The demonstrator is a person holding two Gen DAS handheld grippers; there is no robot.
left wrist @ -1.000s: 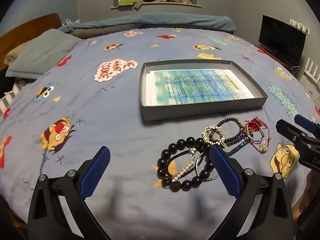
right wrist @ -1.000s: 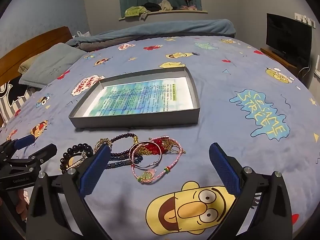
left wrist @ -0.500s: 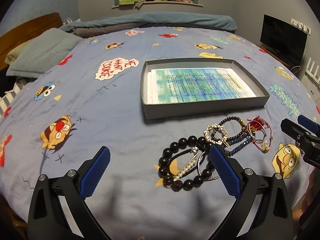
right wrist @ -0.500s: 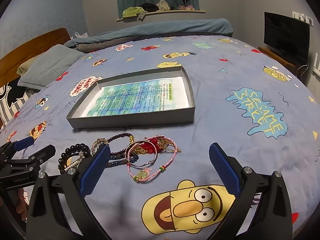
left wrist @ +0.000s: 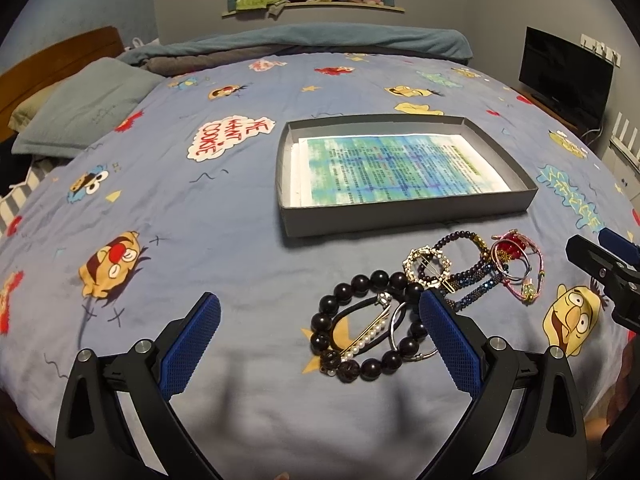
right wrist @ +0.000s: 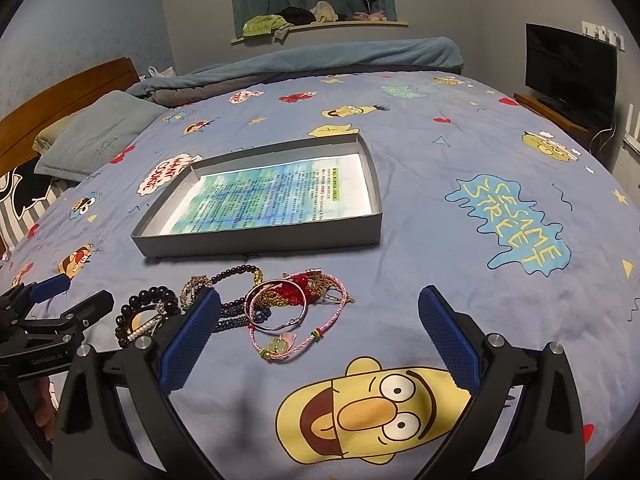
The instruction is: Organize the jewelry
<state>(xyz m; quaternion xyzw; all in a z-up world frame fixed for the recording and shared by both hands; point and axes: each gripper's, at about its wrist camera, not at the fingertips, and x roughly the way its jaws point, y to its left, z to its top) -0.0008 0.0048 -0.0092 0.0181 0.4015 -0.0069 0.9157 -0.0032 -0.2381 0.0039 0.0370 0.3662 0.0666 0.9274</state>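
Left wrist view: both grippers — left [left wrist: 320, 340], right [right wrist: 319, 338] — hover spread wide and empty over a bedspread [left wrist: 168, 208], the jewelry [left wrist: 424, 292] heaped just before a grey tray [left wrist: 404, 216].

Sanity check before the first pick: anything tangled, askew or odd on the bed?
Yes: the jewelry lies in one overlapping heap in front of the grey tray. A pearl hair clip sits inside the black bead bracelet, and the pink cord bracelet crosses the silver bangle. Nothing is in the tray except a printed sheet.
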